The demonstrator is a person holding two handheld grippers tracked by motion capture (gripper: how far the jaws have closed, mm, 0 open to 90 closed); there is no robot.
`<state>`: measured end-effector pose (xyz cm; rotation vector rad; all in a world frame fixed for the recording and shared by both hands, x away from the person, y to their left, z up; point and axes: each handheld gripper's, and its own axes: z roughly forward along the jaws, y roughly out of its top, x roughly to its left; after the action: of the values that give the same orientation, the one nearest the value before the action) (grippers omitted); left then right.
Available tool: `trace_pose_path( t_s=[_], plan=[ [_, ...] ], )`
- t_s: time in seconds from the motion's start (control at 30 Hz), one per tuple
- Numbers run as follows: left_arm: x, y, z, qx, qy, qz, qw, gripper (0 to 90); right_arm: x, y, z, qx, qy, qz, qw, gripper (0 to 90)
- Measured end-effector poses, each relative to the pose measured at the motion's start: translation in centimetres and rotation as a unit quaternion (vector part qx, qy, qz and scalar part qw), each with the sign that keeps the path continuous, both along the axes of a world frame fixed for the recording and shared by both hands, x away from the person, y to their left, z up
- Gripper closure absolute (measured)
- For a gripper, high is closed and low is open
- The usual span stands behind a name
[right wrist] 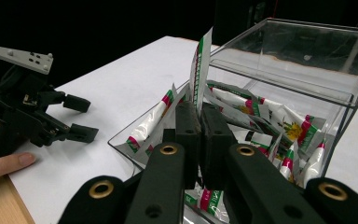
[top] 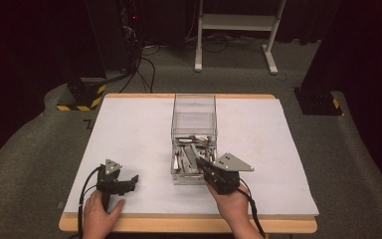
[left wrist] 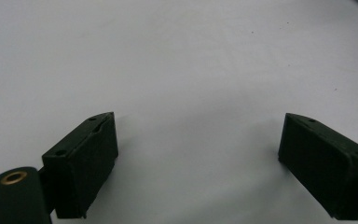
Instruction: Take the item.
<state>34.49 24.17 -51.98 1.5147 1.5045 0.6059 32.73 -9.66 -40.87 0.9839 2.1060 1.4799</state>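
Sachets (right wrist: 242, 109) of white foil with red and green print lie heaped in a clear plastic box (top: 194, 119) that stands mid-table, its near end close to the front edge; the print is too small and blurred to read, and the pile's lower layers are hidden. One white sachet with a green and red edge (right wrist: 200, 70) stands upright, pinched at its lower end between the nearly closed jaws of the right gripper (right wrist: 200, 116) over the box's near end; its bottom is covered by the jaws. The left gripper (top: 129, 183) rests on the white table cover (top: 129, 134) near the front left corner, jaws spread wide with nothing between them, the person's left hand (top: 99, 214) partly cut off by the frame
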Motion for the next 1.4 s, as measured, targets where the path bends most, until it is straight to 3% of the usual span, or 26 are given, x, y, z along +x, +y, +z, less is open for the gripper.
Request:
trace_pose_path(
  t_s=[0.63,1.4],
  plan=[
    [0.0,0.0,0.0,0.001,0.001,0.0,1.0,11.9,-0.3,-1.4,1.0,0.015,-0.019,-0.007,0.9997,88.1],
    [0.0,0.0,0.0,0.001,0.0,-0.001,1.0,11.9,-0.1,-4.5,1.9,0.031,-0.034,-0.051,0.9976,88.1]
  ],
)
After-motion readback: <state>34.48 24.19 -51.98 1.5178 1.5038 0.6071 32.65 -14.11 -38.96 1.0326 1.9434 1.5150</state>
